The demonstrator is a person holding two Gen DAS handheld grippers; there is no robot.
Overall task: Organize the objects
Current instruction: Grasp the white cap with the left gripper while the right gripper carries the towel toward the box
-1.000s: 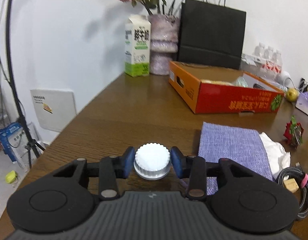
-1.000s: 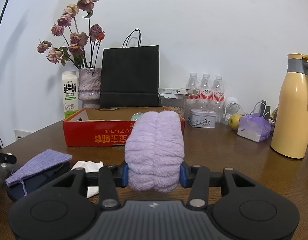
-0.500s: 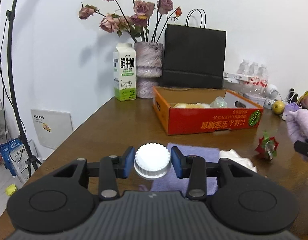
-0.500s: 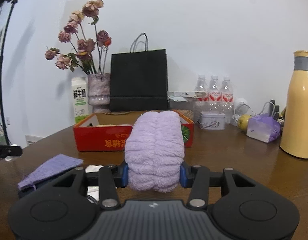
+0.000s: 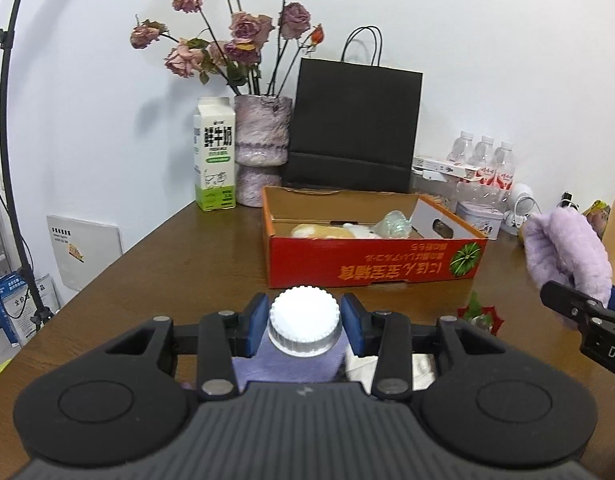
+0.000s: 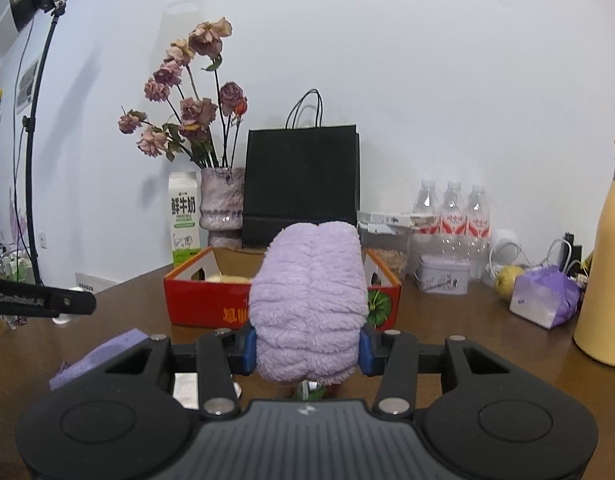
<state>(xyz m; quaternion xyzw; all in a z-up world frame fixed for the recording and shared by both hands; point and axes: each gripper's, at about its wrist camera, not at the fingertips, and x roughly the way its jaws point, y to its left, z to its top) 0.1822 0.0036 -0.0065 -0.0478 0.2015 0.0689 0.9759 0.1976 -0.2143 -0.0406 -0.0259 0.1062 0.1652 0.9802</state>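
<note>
My left gripper (image 5: 304, 325) is shut on a white ribbed-cap container (image 5: 304, 320) and holds it above the table, short of a red open cardboard box (image 5: 371, 264). My right gripper (image 6: 305, 346) is shut on a fluffy purple towel (image 6: 309, 304), raised in front of the same box (image 6: 203, 304). The towel also shows at the right edge of the left wrist view (image 5: 563, 248). The box holds a beige item (image 5: 323, 232) and a clear crumpled item (image 5: 393, 224).
A purple cloth (image 5: 291, 364), white tissue (image 5: 419, 364) and a red-green ornament (image 5: 481, 316) lie under the grippers. Milk carton (image 5: 213, 160), flower vase (image 5: 261, 148), black bag (image 5: 353, 128), water bottles (image 6: 451, 212), tin (image 6: 443, 278) and yellow thermos (image 6: 605, 256) line the back and right.
Both grippers have risen and moved toward the red box, each keeping its hold. The left view has swung right, so the right gripper with the towel now shows in it.
</note>
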